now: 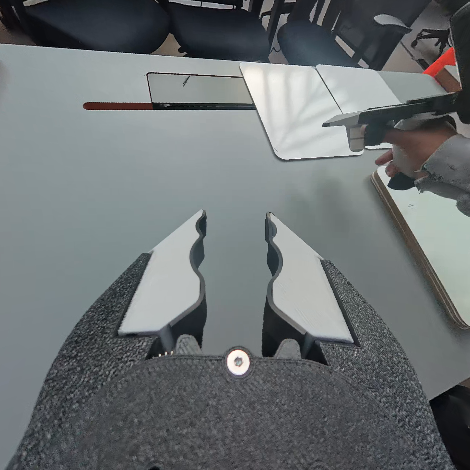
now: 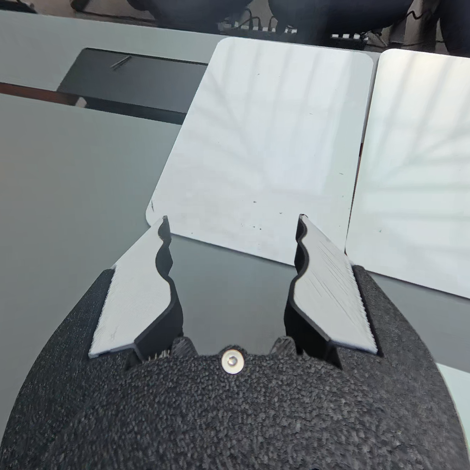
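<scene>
My left gripper [image 1: 235,212] is open and empty, hovering over the bare grey table [image 1: 101,178]. My right gripper [image 2: 233,216] is open and empty, its tips over the near edge of a white rounded board [image 2: 267,140]. That board also shows in the left wrist view [image 1: 292,109], with the right gripper [image 1: 333,124] held by a hand [image 1: 412,152] above its right side. A second white board [image 2: 419,165] lies just right of the first.
A dark cable hatch [image 1: 198,87] with a red-lined slot [image 1: 117,106] is set into the table's far side. A third board with a wooden edge [image 1: 419,254] lies at the right. Black chairs [image 1: 101,20] stand beyond the far edge.
</scene>
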Demonstrator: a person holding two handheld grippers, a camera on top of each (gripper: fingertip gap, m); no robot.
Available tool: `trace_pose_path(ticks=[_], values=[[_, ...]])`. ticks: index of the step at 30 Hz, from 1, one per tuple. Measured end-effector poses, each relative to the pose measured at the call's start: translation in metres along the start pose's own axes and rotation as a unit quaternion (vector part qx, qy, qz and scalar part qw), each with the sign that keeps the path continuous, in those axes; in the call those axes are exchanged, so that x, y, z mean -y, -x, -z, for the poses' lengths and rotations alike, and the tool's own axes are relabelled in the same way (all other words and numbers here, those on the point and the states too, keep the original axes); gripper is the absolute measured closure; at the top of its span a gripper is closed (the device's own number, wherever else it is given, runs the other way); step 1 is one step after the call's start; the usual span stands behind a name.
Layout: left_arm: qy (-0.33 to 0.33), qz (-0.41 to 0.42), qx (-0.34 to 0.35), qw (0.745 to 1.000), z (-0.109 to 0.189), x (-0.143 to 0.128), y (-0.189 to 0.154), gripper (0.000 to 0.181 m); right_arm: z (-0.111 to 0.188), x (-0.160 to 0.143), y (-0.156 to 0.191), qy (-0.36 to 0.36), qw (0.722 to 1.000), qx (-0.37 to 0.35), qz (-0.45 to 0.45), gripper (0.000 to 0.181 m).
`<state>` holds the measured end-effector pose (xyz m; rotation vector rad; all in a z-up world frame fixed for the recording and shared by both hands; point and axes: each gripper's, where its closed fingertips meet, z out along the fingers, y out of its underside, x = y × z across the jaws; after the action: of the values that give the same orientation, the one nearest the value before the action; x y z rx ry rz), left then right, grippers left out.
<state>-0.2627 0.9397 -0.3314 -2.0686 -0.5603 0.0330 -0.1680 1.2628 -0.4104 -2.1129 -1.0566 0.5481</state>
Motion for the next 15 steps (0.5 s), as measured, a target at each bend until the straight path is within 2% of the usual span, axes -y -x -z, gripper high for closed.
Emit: trace_pose_path(ticks=[3, 6, 10, 15], values=[[0.009, -0.001, 0.01, 1.0, 0.014, -0.004, 0.043, 0.129, -0.058, 0.007, -0.011, 0.036, 0.998, -0.043, -0.028, 0.078], [0.016, 0.009, 0.015, 1.0, 0.022, -0.008, 0.071, 0.127, -0.089, -0.014, -0.022, 0.097, 0.992, -0.074, -0.034, 0.075], [0.024, 0.016, 0.009, 1.0, 0.016, -0.012, 0.084, 0.127, -0.084, -0.025, -0.009, 0.102, 0.991, -0.074, -0.036, 0.078], [0.025, 0.024, -0.028, 0.999, -0.006, -0.007, 0.068, 0.124, -0.057, -0.053, 0.027, 0.103, 0.992, -0.063, -0.026, 0.078]])
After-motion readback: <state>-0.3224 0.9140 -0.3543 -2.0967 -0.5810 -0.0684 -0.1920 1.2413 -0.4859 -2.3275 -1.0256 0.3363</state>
